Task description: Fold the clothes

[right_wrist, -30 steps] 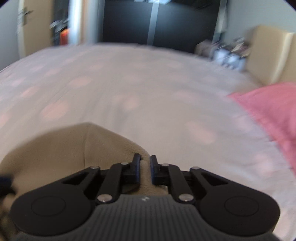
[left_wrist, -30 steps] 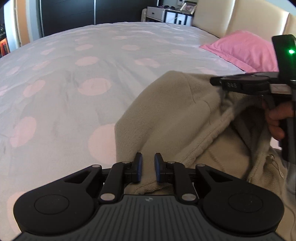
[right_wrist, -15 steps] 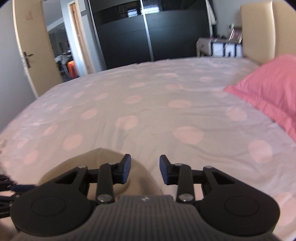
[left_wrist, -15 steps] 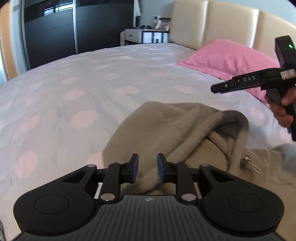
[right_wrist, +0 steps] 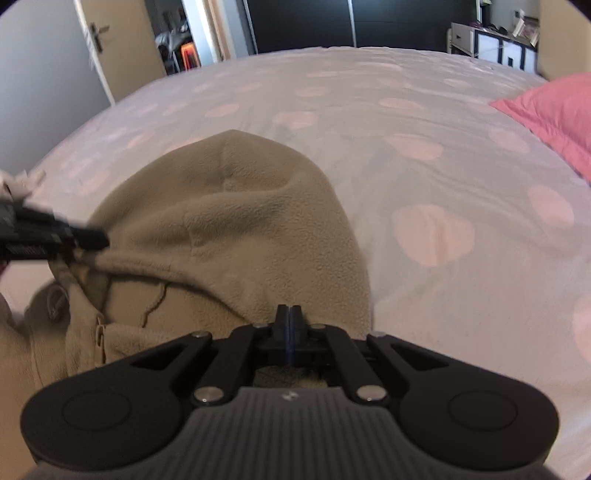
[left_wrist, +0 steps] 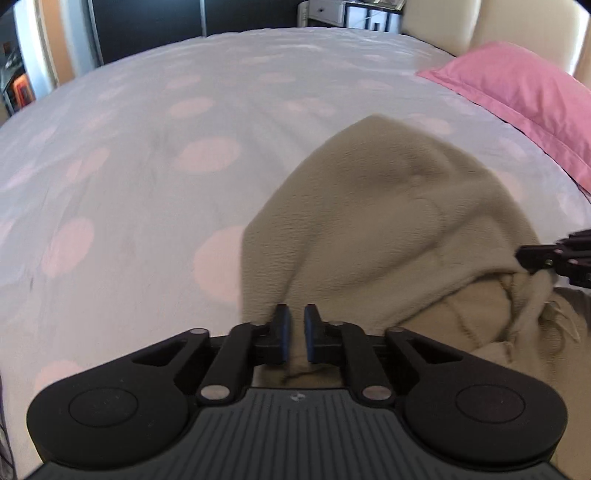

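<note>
Hood gripped at both edges

Hoodie (left_wrist: 388,221) lies on the bed (left_wrist: 147,147). Left gripper (left_wrist: 294,338) pinches the hood's left edge; right gripper (right_wrist: 289,332), jaws pressed together, pinches the right. Next, probably: fold the hood down evenly.

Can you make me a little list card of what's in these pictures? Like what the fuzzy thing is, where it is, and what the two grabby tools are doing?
Fuzzy thing: beige fleece hoodie, hood spread flat.
Where: on a white bedspread with pink dots.
Left tool: almost shut, pinching the hood's left edge.
Right tool: shut at the hood's right edge, fleece under its tips; a grip is not clear.
Also there: pink pillow, right side of the bed.
Far back: dark wardrobe and a door.
Folding: not finished, hood still out.
</note>
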A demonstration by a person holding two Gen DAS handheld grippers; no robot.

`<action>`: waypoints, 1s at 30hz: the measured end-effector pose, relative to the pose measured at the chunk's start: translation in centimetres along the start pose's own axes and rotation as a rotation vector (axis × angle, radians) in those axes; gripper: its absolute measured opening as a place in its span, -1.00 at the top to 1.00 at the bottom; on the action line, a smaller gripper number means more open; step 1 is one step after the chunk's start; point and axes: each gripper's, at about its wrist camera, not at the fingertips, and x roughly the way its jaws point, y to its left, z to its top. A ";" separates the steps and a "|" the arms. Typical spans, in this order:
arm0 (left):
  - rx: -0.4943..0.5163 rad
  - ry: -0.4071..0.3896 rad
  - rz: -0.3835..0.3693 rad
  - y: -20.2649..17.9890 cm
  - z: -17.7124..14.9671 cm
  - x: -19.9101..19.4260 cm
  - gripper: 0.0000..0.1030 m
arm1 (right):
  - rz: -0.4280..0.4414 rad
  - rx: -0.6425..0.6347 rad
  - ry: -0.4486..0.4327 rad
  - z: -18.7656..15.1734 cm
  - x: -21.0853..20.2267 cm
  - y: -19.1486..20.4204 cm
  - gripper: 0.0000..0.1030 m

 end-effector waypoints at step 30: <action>-0.167 -0.098 0.012 2.8 1.8 2.5 0.21 | -0.144 0.184 0.023 5.8 5.1 -2.5 0.12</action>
